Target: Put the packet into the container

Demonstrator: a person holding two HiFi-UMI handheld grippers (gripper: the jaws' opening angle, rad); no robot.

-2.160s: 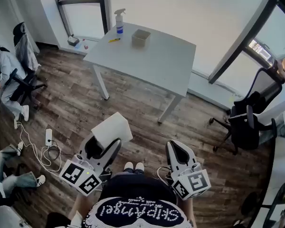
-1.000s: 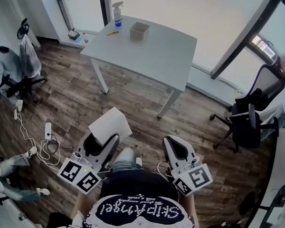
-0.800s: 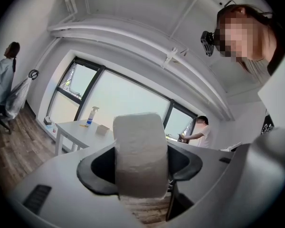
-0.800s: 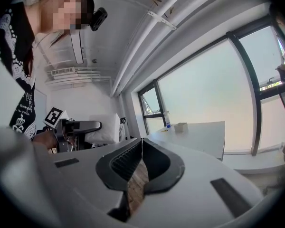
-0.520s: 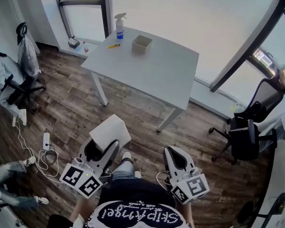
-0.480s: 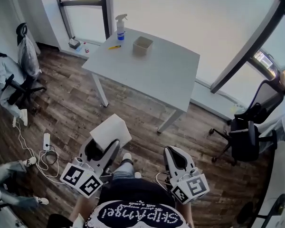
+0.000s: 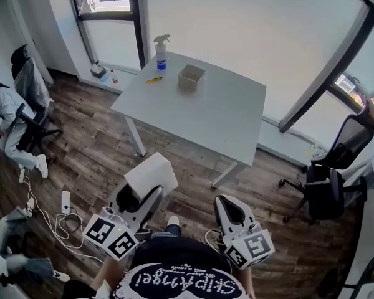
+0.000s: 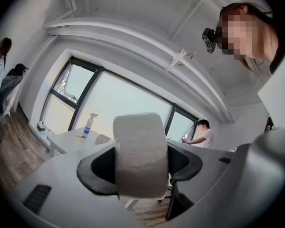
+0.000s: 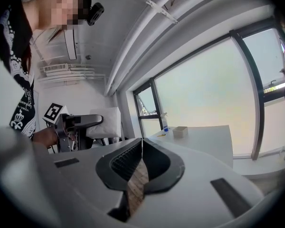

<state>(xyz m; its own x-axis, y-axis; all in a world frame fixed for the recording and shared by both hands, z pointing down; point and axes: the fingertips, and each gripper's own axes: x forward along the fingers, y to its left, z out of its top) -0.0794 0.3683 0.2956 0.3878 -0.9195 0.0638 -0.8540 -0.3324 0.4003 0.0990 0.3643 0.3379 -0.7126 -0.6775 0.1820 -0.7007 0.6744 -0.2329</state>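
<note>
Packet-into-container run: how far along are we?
Done: white soft packet is clamped in the left hand-held gripper. In hand: it is held over the wood floor, short of the white table. Left: reach the small beige open container on that table and drop it in. Right hand-held gripper is shut, empty.

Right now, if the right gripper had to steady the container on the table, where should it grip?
Probably the near wall of the container, one jaw inside its open top, coming down from the near side of the table. The right gripper is shut and empty; the left gripper holds the packet.
</note>
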